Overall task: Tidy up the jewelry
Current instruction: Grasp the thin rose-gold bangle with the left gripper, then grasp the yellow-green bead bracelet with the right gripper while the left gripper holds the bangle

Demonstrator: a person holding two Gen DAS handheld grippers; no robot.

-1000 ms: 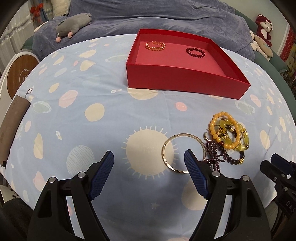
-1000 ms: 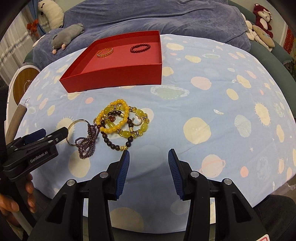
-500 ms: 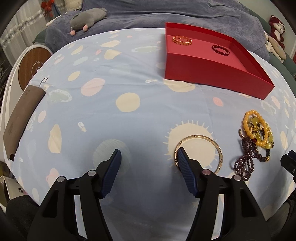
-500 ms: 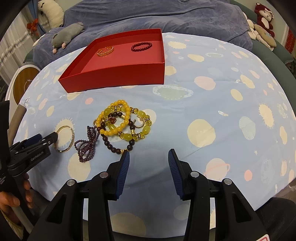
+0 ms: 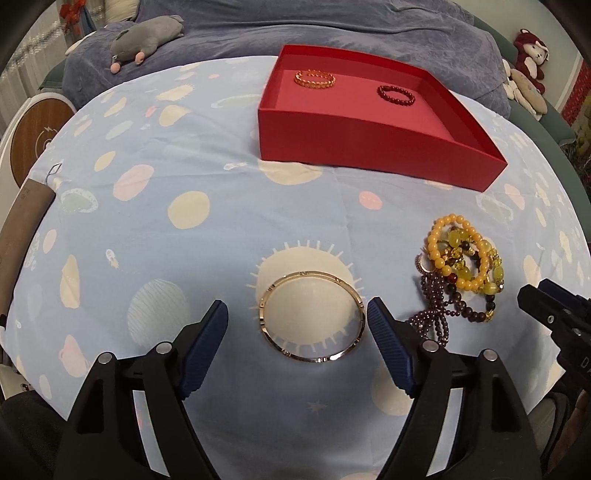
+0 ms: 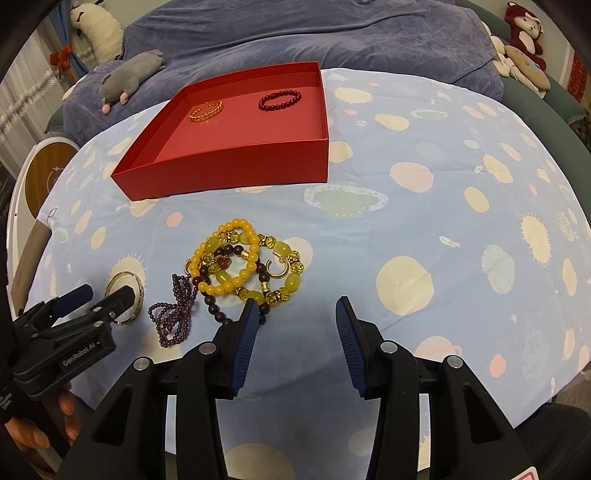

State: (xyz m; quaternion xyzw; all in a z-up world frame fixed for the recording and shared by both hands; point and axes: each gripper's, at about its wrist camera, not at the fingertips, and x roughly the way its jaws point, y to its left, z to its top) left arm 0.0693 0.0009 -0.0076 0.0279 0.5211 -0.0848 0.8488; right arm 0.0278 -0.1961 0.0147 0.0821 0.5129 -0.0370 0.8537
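A gold bangle (image 5: pixel 312 316) lies flat on the blue cloth, between the open fingers of my left gripper (image 5: pixel 295 325); it also shows in the right wrist view (image 6: pixel 125 295). A pile of yellow, dark and purple bead bracelets (image 5: pixel 461 269) lies to its right, and just ahead-left of my open, empty right gripper (image 6: pixel 293 321) in the right wrist view (image 6: pixel 240 266). A red tray (image 5: pixel 369 140) further back holds a gold chain bracelet (image 5: pixel 314 78) and a dark red bead bracelet (image 5: pixel 396 94).
A round table under a blue planet-print cloth (image 6: pixel 443 221). A grey plush mouse (image 5: pixel 146 38) lies on a purple blanket behind. Plush toys (image 6: pixel 524 33) sit at far right. A round wooden disc (image 5: pixel 33 144) stands at the left.
My left gripper swung from the left back over the gold bangle, which now sits between its fingers. The right gripper moved forward, close to the bead pile.
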